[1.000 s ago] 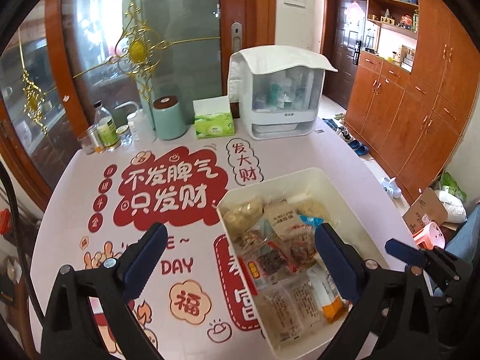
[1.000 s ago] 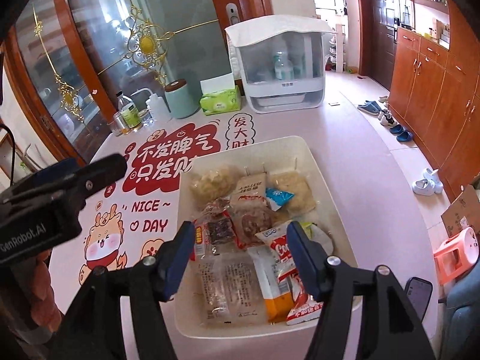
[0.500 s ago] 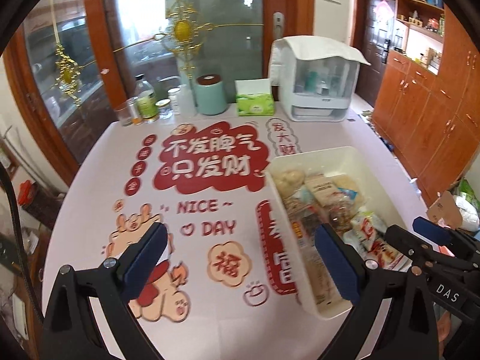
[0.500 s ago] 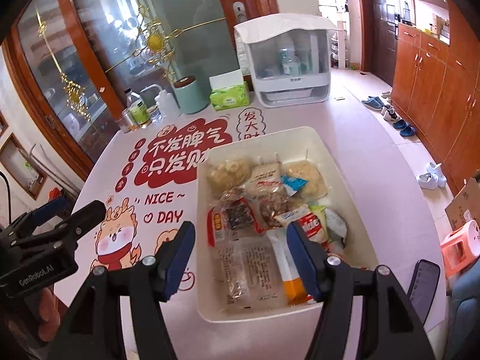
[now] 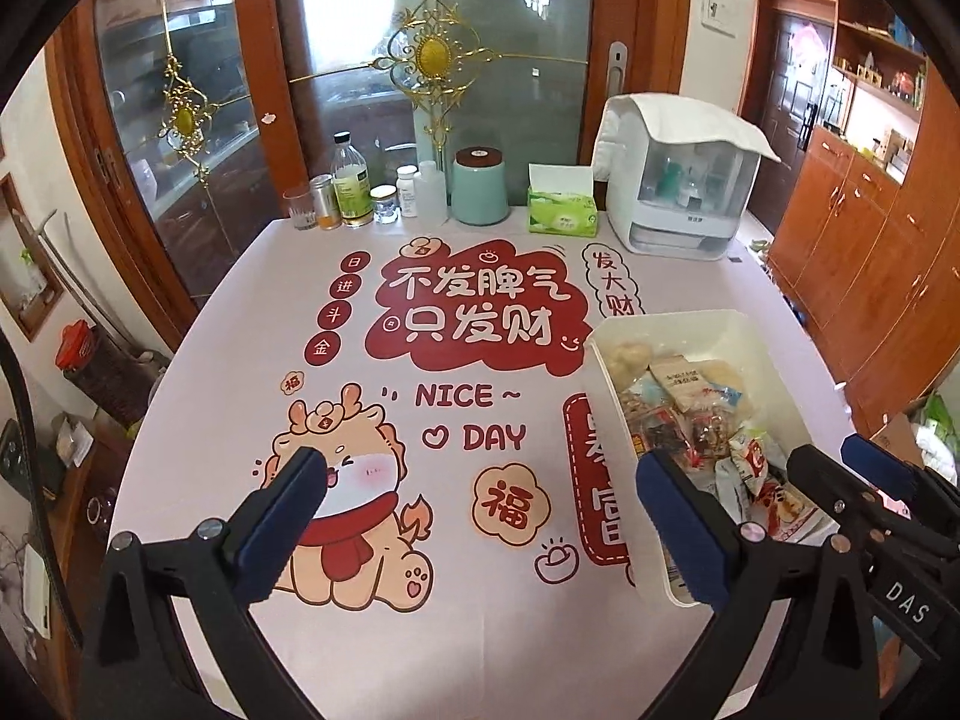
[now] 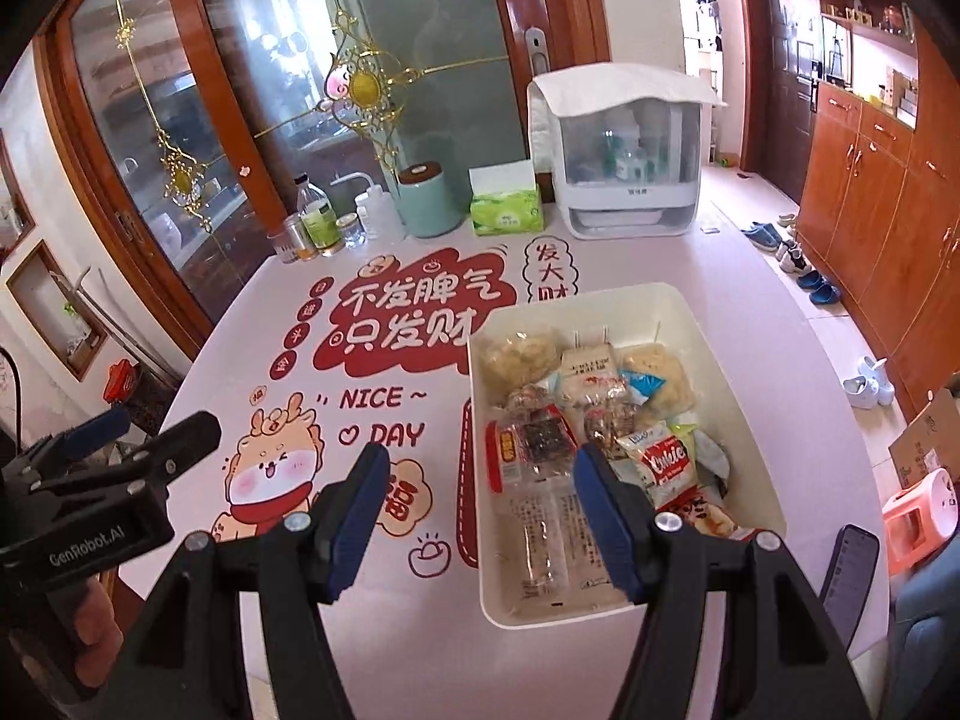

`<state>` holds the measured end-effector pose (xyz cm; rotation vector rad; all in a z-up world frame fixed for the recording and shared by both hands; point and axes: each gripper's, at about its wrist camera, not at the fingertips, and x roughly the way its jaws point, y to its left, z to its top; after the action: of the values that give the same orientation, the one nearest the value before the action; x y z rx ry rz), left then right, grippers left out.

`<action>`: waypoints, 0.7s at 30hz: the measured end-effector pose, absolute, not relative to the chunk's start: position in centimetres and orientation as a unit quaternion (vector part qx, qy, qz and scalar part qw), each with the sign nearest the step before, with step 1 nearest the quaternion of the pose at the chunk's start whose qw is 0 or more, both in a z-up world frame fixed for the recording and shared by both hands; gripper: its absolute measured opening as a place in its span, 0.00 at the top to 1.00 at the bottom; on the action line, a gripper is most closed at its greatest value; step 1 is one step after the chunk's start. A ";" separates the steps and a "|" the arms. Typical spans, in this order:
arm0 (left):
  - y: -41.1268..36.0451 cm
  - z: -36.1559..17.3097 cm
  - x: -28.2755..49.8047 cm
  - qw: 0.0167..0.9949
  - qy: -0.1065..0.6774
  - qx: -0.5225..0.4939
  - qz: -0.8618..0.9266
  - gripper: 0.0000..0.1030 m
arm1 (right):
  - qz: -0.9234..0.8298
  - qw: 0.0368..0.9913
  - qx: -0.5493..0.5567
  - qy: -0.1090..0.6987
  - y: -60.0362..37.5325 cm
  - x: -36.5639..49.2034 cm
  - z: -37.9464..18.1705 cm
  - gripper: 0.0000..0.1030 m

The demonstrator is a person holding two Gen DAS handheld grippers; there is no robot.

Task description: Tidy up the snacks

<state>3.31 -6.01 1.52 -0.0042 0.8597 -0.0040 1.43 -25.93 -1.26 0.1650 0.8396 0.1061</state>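
Note:
A white bin [image 6: 600, 607] of mixed snack packets [image 6: 600, 414] stands on the printed tablecloth [image 6: 420, 312]. A red-and-white cookie packet [image 6: 660, 457] and a clear packet [image 6: 540, 534] lie near its front. My right gripper [image 6: 480, 468] hovers open over the bin's near left corner with nothing between its blue pads. My left gripper [image 5: 480, 480] is open above the cloth's cartoon print, left of the bin [image 5: 672, 321]. Each gripper shows in the other's view: the left gripper [image 6: 159, 429] at the far left, the right gripper [image 5: 828, 453] at the far right.
Along the table's back edge stand several bottles and jars [image 5: 351, 192], a green canister [image 5: 479, 187], a green tissue box [image 5: 563, 207] and a white cloth-covered cabinet [image 5: 684, 192]. A phone [image 6: 849, 570] lies at the table's right edge. A pink stool [image 6: 918, 510] stands on the floor.
My left gripper has swung left, off the bin and over the cartoon print. My right gripper has drawn back and up, so the whole bin now shows. Both stayed open.

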 end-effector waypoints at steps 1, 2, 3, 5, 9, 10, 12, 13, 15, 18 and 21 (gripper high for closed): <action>-6.0 1.6 3.1 0.909 0.416 -0.004 -0.002 0.01 | 0.051 0.908 0.084 0.407 -25.8 1.3 -1.0 0.37; -6.0 1.6 2.9 0.909 0.416 -0.006 -0.002 0.01 | 0.052 0.908 0.088 0.407 -25.8 1.2 -0.8 0.37; -5.9 1.5 2.7 0.908 0.418 -0.009 -0.002 0.01 | 0.053 0.907 0.095 0.407 -25.8 1.1 -0.6 0.37; -6.0 1.4 2.4 0.908 0.419 -0.012 -0.002 0.01 | 0.051 0.908 0.098 0.405 -25.7 0.8 -0.4 0.37; -6.2 1.5 1.9 0.910 0.414 -0.009 0.004 0.01 | 0.052 0.907 0.088 0.408 -25.0 0.3 -0.3 0.37; -6.2 1.5 1.8 0.911 0.412 -0.010 0.004 0.01 | 0.052 0.907 0.086 0.409 -24.9 0.2 -0.4 0.37; -6.5 1.5 1.4 0.913 0.408 -0.006 0.004 0.01 | 0.051 0.907 0.081 0.411 -24.7 0.0 -0.5 0.37; -6.7 1.4 1.2 0.913 0.408 -0.002 0.004 0.01 | 0.052 0.907 0.080 0.411 -24.7 -0.2 -0.5 0.37; -6.8 1.4 1.0 0.913 0.407 0.003 0.008 0.01 | 0.050 0.907 0.076 0.412 -24.7 -0.5 -0.7 0.37; -6.9 1.4 0.9 0.913 0.407 0.004 0.009 0.01 | 0.052 0.906 0.081 0.413 -24.8 -0.8 -0.8 0.37; -6.9 1.4 0.4 0.912 0.409 0.006 0.014 0.01 | 0.052 0.904 0.082 0.415 -24.8 -1.1 -0.9 0.37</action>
<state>0.39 -6.91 1.42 0.0124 0.8435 0.0283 -1.14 -24.76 -0.87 0.1686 0.8583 0.1080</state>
